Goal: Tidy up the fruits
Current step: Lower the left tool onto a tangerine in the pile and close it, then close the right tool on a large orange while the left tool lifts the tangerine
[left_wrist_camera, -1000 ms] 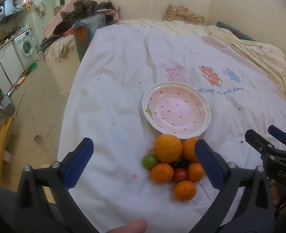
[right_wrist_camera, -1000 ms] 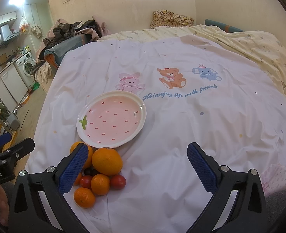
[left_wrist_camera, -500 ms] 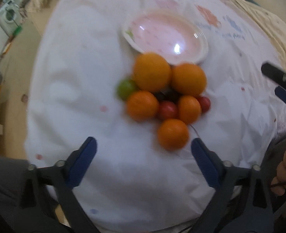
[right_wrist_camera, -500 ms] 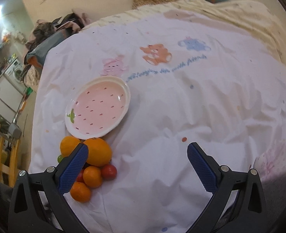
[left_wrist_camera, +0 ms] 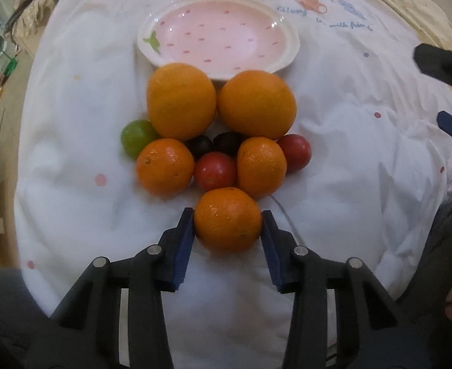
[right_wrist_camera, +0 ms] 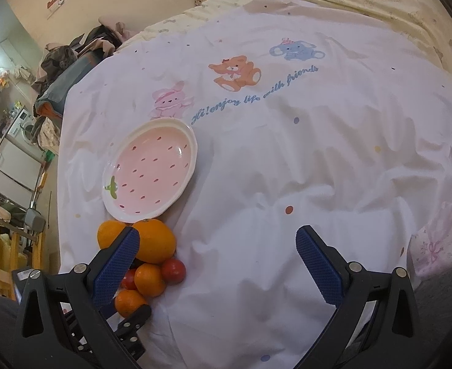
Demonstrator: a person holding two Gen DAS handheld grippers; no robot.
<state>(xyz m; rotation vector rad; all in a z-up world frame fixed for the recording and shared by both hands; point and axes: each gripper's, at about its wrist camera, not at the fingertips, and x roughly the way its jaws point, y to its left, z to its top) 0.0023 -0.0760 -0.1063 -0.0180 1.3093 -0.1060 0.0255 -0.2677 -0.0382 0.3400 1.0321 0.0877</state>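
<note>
A pile of fruit lies on the white bedsheet just in front of a pink strawberry plate [left_wrist_camera: 219,35]. My left gripper [left_wrist_camera: 227,224] is shut on the nearest small orange [left_wrist_camera: 227,219], its blue pads touching both sides. Behind it lie two more small oranges [left_wrist_camera: 164,166], two red tomatoes [left_wrist_camera: 215,170], two dark fruits [left_wrist_camera: 199,146], a green fruit [left_wrist_camera: 136,136] and two large oranges [left_wrist_camera: 181,101]. My right gripper [right_wrist_camera: 215,256] is open and empty over the sheet, right of the pile [right_wrist_camera: 150,278] and the plate [right_wrist_camera: 150,170].
The bed's left edge drops to the floor, with a washing machine [right_wrist_camera: 26,129] and a heap of clothes [right_wrist_camera: 72,58] beyond. The right gripper's finger [left_wrist_camera: 441,66] shows at the right of the left wrist view. A pink cloth [right_wrist_camera: 441,240] lies at right.
My left gripper has dropped toward the fruit pile and closed its jaws on the nearest small orange. My right gripper has stayed open and tilted slightly.
</note>
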